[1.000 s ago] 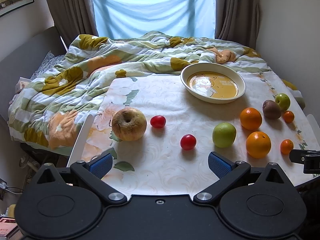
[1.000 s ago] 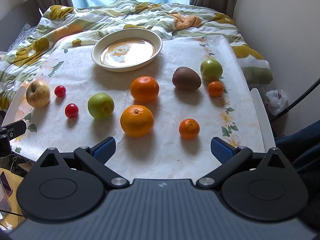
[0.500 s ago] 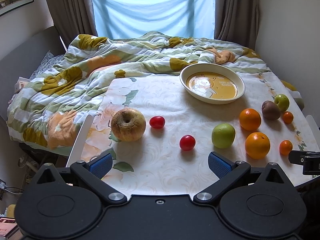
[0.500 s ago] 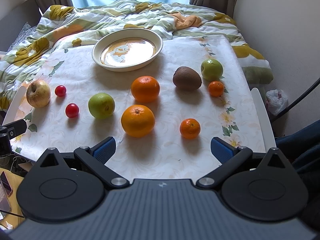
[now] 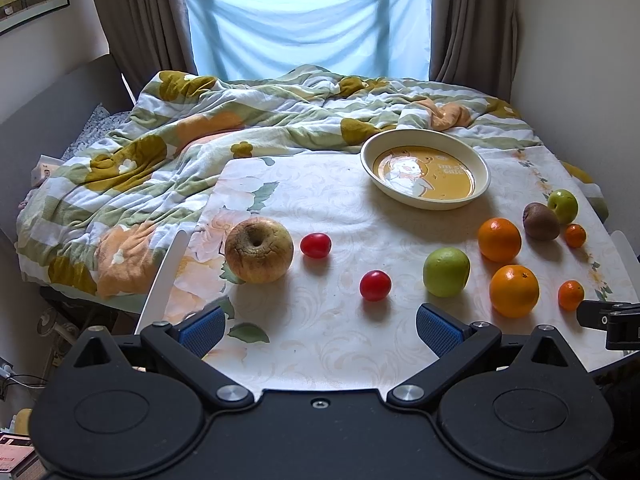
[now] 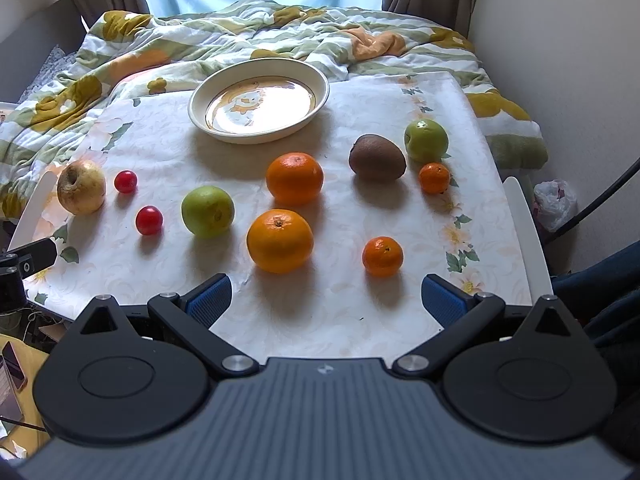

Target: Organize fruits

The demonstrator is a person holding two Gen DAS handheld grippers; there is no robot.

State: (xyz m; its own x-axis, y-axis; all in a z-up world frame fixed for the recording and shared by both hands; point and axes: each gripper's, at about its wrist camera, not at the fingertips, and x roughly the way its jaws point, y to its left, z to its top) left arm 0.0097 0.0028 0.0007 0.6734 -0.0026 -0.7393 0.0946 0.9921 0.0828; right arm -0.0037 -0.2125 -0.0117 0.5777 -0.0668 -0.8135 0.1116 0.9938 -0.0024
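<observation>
Fruit lies loose on a flowered tablecloth point(image 5: 340, 344). A wrinkled yellow apple point(image 5: 259, 250) sits far left, with two cherry tomatoes point(image 5: 315, 245) point(image 5: 375, 285) beside it. Rightward come a green apple point(image 5: 446, 271), two oranges point(image 6: 295, 178) point(image 6: 279, 240), a kiwi point(image 6: 377, 157), a second green apple point(image 6: 426, 140) and two mandarins point(image 6: 434, 178) point(image 6: 382, 256). An empty cream bowl point(image 6: 259, 100) stands at the back. My left gripper point(image 5: 319, 330) hangs open at the near edge, short of the tomatoes. My right gripper point(image 6: 325, 300) is open, just short of the near orange and mandarin.
A rumpled flowered duvet point(image 5: 168, 152) covers the bed behind and left of the table. A wall point(image 6: 560, 60) runs close along the right side, with a white plastic bag point(image 6: 554, 204) on the floor there. A phone point(image 6: 12, 364) lies low at the left.
Both views have crept slightly; the fruit sits a touch lower and nearer in the right wrist view. Nothing on the table moved and both grippers stayed open.
</observation>
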